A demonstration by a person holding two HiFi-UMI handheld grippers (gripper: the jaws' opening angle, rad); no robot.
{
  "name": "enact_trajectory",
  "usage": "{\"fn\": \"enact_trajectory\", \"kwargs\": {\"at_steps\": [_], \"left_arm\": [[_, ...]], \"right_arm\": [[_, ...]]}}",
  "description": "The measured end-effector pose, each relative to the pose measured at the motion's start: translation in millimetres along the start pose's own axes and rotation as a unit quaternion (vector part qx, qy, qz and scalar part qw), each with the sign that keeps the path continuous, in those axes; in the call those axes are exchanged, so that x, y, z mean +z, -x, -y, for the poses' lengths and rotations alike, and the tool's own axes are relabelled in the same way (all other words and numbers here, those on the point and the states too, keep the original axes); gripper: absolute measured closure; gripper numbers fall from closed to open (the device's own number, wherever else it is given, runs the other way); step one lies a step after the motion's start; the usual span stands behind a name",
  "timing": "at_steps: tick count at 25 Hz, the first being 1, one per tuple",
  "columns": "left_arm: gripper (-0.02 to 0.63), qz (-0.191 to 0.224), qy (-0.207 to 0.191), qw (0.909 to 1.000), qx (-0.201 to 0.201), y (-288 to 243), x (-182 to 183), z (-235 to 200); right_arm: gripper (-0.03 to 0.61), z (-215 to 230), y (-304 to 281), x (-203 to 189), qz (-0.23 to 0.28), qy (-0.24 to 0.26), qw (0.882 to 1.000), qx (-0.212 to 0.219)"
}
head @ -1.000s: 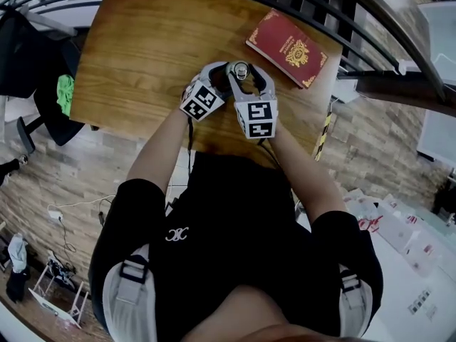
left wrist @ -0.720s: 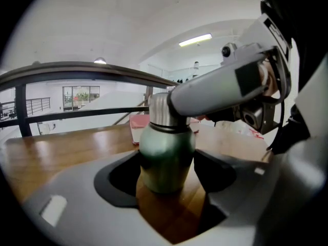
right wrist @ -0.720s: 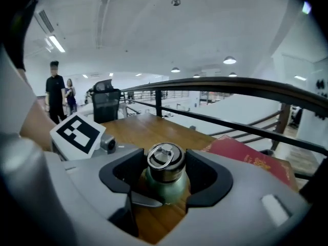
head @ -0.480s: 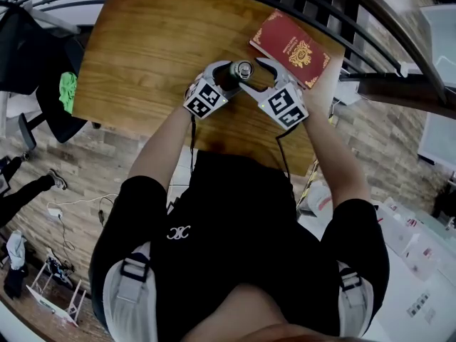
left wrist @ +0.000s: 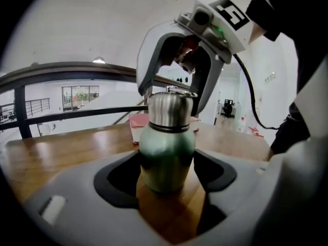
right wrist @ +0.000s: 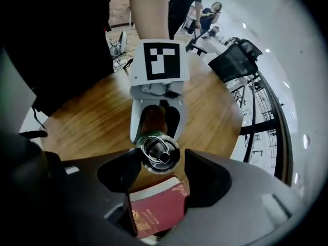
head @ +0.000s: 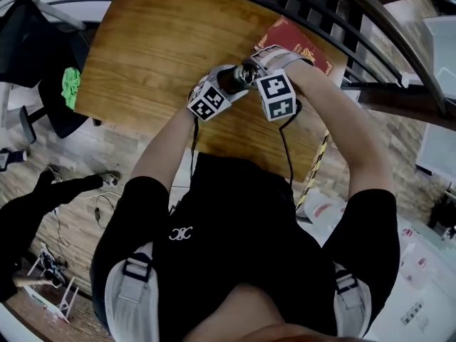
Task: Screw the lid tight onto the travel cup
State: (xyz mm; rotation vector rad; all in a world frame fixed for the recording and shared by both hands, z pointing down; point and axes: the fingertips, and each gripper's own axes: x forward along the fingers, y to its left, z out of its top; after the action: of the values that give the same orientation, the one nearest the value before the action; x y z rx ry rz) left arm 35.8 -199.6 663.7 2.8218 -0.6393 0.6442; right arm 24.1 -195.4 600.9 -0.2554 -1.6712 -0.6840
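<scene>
The wooden table fills the upper part of the head view, with a dark railing curving along its far side. The person leans over the near edge with both forearms reaching in toward the middle of the tabletop. A red booklet lies flat near the far right corner, just beyond the working spot and partly covered by the right hand. The left gripper comes in low and level, and its two jaws are closed against either side of the green body of the travel cup, which stands upright on the wood, pinned in place. The right gripper arches over from above, and its jaws sit against opposite sides of the steel lid; its own view looks straight down on the lid's top, where a small folding loop lies flat. The lid sits level on the cup's neck, with a dark seam line showing where it meets the body. This looks like the turning step itself: one tool steadies the cup while the other works the lid round. How far the thread has run cannot be read from here. The next move probably calls for a firm hold low down, a wrist twist up top, and a release and regrip once the wrist runs out of turn.
</scene>
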Motion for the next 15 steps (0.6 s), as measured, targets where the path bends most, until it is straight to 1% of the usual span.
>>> {"fn": "enact_trajectory", "kwargs": {"at_steps": [2,3,5,7,10,12,14,15], "left_arm": [[0.238,-0.006,0.001,1.0,0.002,2.3,-0.5,-0.8],[0.238,-0.008,0.002,1.0,0.003,3.2,-0.6,-1.2],[0.238,-0.006,0.003,1.0,0.005,3.1,-0.7,-1.4],[0.237,-0.002,0.002,1.0,0.007,2.8,-0.9,-1.5],[0.237,0.001,0.001,1.0,0.006,2.0,-0.3,-0.8],[0.236,-0.002,0.004,0.9999,0.01,2.3,-1.9,-2.4],[0.236,-0.005,0.007,0.9999,0.014,1.8,-3.0,-2.8],[0.236,-0.003,0.007,0.9999,0.014,1.3,-2.8,-2.1]], "right_arm": [[0.343,-1.7,-0.9,2.3,0.002,0.016,1.0,0.007],[0.344,-1.9,-0.3,4.1,0.013,0.007,1.0,0.007],[0.344,-0.2,1.7,6.7,0.047,-0.047,0.998,-0.002],[0.344,1.5,3.3,6.5,0.074,-0.113,0.991,-0.017],[0.344,3.4,3.1,5.0,0.086,-0.197,0.976,-0.035],[0.344,5.6,2.2,4.6,0.089,-0.248,0.963,-0.048],[0.342,6.5,2.1,3.5,0.1,-0.298,0.947,-0.067],[0.342,6.4,2.3,3.1,0.109,-0.324,0.936,-0.079]]}}
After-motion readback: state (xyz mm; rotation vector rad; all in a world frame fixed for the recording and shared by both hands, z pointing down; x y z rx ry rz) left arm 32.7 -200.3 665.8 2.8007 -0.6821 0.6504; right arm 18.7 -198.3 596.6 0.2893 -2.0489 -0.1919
